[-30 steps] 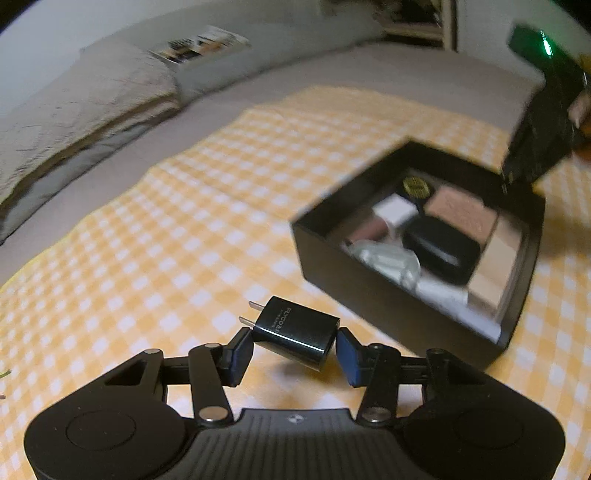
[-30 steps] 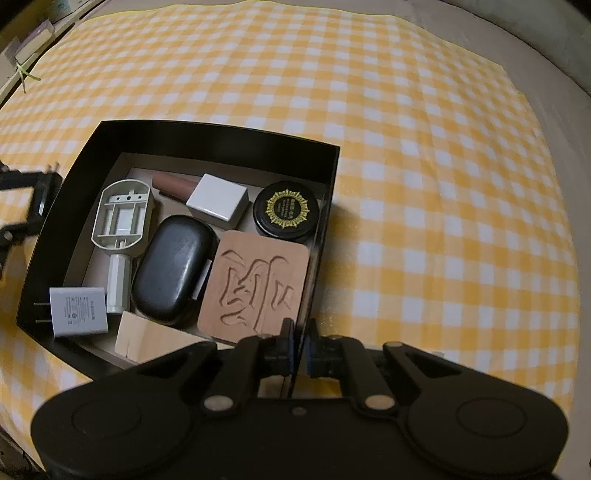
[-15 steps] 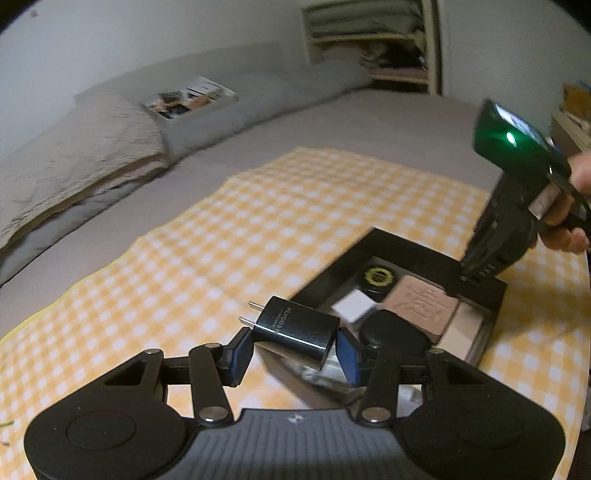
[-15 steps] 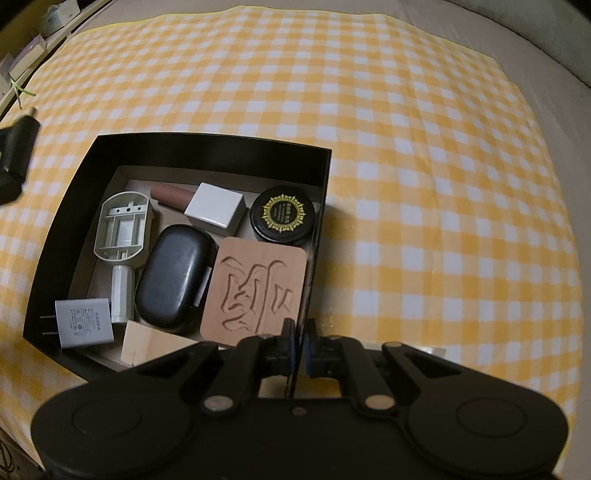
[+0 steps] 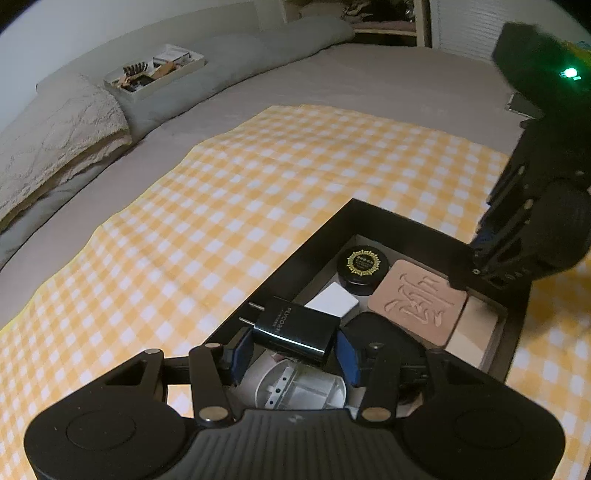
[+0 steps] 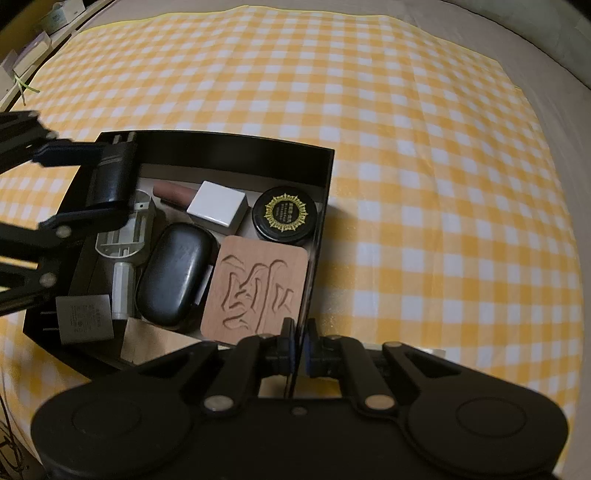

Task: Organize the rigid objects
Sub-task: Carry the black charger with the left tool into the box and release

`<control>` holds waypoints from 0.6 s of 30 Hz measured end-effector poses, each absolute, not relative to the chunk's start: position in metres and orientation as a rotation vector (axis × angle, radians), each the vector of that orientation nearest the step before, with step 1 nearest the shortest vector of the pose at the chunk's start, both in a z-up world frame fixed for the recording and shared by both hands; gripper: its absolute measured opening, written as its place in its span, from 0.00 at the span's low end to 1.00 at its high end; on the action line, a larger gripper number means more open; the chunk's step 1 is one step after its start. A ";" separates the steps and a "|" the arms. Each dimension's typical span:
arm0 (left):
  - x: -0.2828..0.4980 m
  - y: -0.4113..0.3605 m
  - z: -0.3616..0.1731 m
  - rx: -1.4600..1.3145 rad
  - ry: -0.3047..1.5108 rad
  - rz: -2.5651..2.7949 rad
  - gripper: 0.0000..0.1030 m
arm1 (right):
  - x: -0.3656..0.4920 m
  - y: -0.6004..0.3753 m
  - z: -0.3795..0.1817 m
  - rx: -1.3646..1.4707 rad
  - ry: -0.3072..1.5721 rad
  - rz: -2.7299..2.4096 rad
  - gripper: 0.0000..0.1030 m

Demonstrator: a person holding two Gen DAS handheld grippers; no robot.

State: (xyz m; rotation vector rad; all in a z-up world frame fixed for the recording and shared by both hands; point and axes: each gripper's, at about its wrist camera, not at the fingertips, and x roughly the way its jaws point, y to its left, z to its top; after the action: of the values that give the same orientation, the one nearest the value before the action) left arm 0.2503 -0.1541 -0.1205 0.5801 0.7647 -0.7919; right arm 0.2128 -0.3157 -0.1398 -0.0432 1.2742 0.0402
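My left gripper [image 5: 295, 349] is shut on a black wall charger [image 5: 293, 330] and holds it over the near end of the black box [image 5: 406, 221]. In the right wrist view the charger [image 6: 110, 177] hangs above the box's left side. The box [image 6: 236, 149] holds a carved wooden tile [image 6: 258, 288], a black round tin [image 6: 284, 214], a white block [image 6: 218, 205], a black oval case [image 6: 173, 277], a grey plastic handle part [image 6: 123, 240] and a grey charger [image 6: 85, 319]. My right gripper [image 6: 298, 347] is shut on the box's near right wall.
The box stands on a yellow checked cloth [image 5: 221, 206] spread over a grey bed. Pillows [image 5: 55, 125] and a white tray of small items [image 5: 155, 72] lie at the far side. Shelves [image 5: 388, 14] stand behind the bed.
My left gripper has carried the black charger forward from beside the box to above its inside. My right gripper has kept its hold on the box wall.
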 end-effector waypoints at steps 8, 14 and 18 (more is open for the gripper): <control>0.253 -0.157 -0.123 0.537 0.830 -0.755 0.84 | 0.212 -0.316 -0.139 -0.044 1.273 0.047 0.06; 0.248 -0.148 -0.120 0.487 0.875 -0.724 0.94 | 0.212 -0.316 -0.139 -0.044 1.273 0.048 0.06; 0.244 -0.143 -0.117 0.465 0.886 -0.710 0.97 | 0.212 -0.315 -0.139 -0.047 1.273 0.047 0.06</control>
State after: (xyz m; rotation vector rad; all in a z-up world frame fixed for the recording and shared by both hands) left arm 0.2442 -0.1429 -0.1166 0.4653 0.8858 -0.7103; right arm 0.2122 -0.3154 -0.1390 -0.0470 1.2733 0.0473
